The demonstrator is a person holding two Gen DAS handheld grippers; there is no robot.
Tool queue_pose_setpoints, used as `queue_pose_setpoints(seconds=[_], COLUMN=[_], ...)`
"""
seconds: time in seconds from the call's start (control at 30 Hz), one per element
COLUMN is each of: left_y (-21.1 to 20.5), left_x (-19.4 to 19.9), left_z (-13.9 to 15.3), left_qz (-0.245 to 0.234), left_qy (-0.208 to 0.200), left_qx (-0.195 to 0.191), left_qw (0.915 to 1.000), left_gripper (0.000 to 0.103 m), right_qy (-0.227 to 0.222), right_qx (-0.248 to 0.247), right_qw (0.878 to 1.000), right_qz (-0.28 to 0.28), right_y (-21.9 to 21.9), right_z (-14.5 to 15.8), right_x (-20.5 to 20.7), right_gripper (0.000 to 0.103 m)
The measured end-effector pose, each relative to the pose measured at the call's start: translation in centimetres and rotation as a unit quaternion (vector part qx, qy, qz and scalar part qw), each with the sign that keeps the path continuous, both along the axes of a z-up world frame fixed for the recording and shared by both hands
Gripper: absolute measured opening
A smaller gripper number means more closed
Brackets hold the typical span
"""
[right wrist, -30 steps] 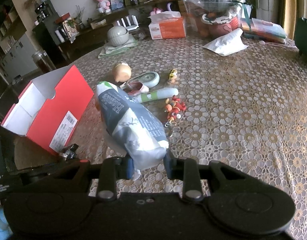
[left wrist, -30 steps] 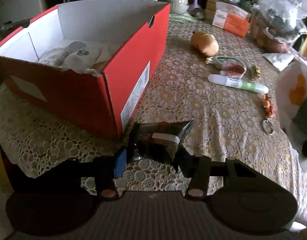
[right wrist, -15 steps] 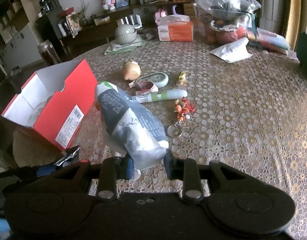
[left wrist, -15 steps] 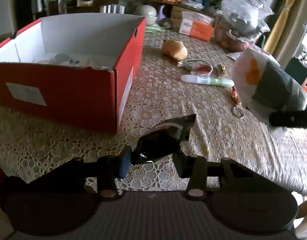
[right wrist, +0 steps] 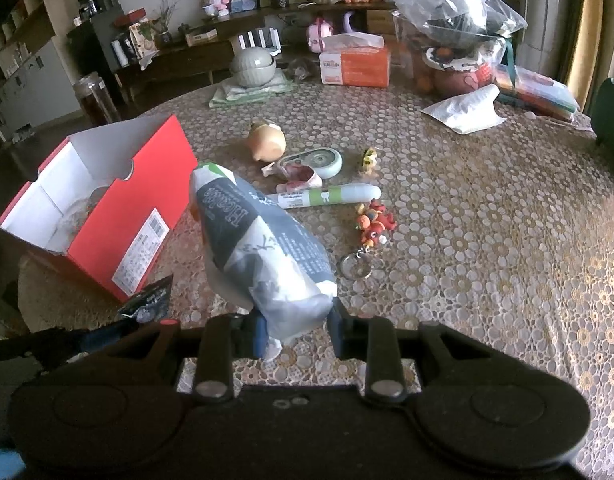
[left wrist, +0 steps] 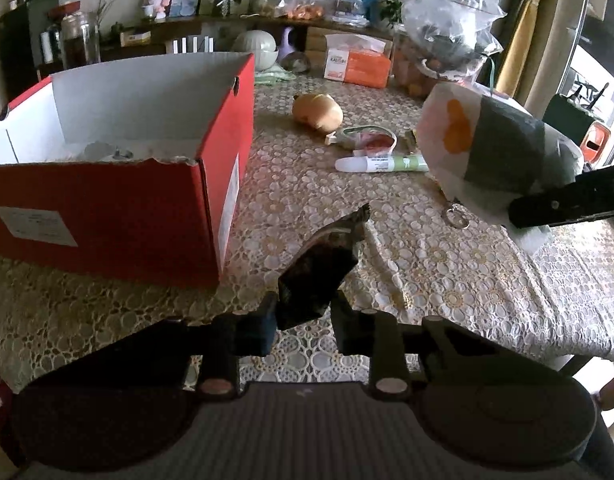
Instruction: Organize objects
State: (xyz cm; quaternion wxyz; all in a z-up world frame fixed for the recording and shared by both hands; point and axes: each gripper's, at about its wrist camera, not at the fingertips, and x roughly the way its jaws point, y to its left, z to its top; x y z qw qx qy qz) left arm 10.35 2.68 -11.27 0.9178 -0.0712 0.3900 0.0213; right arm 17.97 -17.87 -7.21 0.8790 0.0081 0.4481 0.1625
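Note:
My left gripper (left wrist: 303,320) is shut on a dark foil packet (left wrist: 323,268), held above the table's near edge, right of the open red shoebox (left wrist: 119,216). My right gripper (right wrist: 297,330) is shut on a white and grey pouch (right wrist: 263,248), held above the table; the pouch also shows in the left wrist view (left wrist: 495,152). The red shoebox (right wrist: 107,208) lies to the left of the pouch and holds white paper and a few items. The dark packet shows at the lower left of the right wrist view (right wrist: 147,304).
On the lace tablecloth (right wrist: 467,240) lie a tan round toy (right wrist: 267,142), a tape dispenser (right wrist: 315,160), a green and white tube (right wrist: 331,196), a red keychain (right wrist: 371,228) and a small yellow figure (right wrist: 369,158). A tissue box (right wrist: 355,66), bowls and plastic bags stand at the back.
Both grippers have lifted and pulled back from the table with their loads. The left view now looks more level across the box; the pouch has moved closer to the left gripper.

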Motion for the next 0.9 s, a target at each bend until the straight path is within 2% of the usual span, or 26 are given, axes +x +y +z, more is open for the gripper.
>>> queue_pose_setpoints(seconds=[0.5, 0.73, 0.9], left_y=[-0.7, -0.7, -0.6], left_x=[0.1, 0.0, 1.1], left_z=[0.7, 2.4, 1.2], left_qz=[-0.018, -0.027, -0.031], left_qy=[0.000, -0.021, 0.001], left_qx=[-0.009, -0.020, -0.014], left_qw=[0.9998, 0.9992, 0.9994], left_gripper=[0.025, 0.024, 0.024], right_qy=[0.004, -0.003, -0.001], right_qx=[0.008, 0.013, 0.009], right_qw=[1.000, 1.000, 1.000], right_qz=[-0.003, 0.003, 0.000], right_y=[-0.2, -0.4, -0.5], right_z=[0.0, 0.6, 0.4], right_x=[-0.1, 0.0, 0.2], right_gripper=[0.029, 0.029, 0.029])
